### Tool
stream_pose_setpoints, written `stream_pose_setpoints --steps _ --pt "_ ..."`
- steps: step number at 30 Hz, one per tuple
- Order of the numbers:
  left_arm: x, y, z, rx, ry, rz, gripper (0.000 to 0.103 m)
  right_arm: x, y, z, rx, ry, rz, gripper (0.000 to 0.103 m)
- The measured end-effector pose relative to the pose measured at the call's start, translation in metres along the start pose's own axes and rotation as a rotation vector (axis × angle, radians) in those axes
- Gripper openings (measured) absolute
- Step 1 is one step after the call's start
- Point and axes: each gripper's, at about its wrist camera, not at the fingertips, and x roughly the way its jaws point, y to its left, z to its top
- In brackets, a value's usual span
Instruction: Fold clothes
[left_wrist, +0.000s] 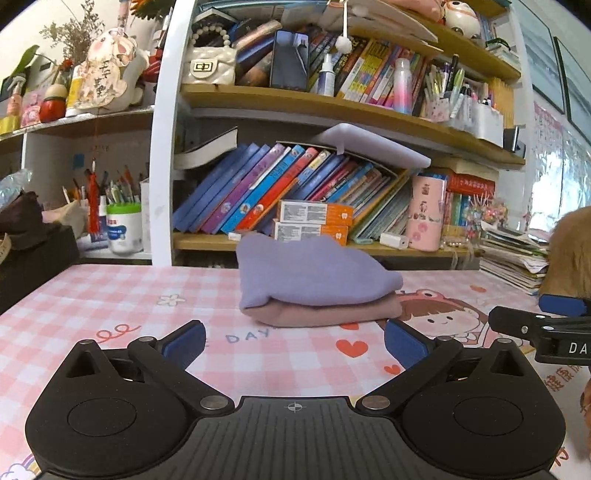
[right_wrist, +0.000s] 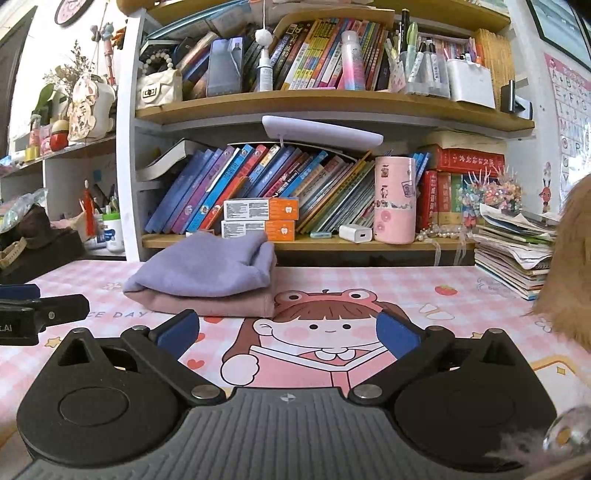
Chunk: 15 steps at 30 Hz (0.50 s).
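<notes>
you are holding both tools back from the clothes. the left hand-held gripper (left_wrist: 294, 341) is spread wide with nothing between its blue pads, and the right hand-held gripper (right_wrist: 288, 334) is likewise standing fully spread and empty, just right of the left one. both are hovering over the near part of the pink checked cartoon-print surface (right_wrist: 424, 291).

the soft lilac folded cloth (left_wrist: 314, 273) is lying on top of the dusty-pink folded cloth (left_wrist: 321, 314), the two making a small stack at the far side of the surface, close in front of the lower wooden bookshelf (left_wrist: 207, 242). the lilac piece is sitting a little skewed, overhanging the pink one at the left and bulging in the middle.

judging from this, the folding looks nearly done, so you are probably tidying or moving on to another garment. if you are squaring the stack, be nudging the lilac edges in line with the pink layer using flat pads, low and slow, so you are not dragging the lower cloth out of its fold. no unfolded garment is showing in either view.
</notes>
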Motion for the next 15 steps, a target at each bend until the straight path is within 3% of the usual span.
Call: stream_pose_setpoints --steps 15 --pt "0.004 0.0058 0.0013 -0.034 0.026 0.05 0.103 0.0066 0.0082 -0.0006 -0.051 0.035 -0.021 0.103"
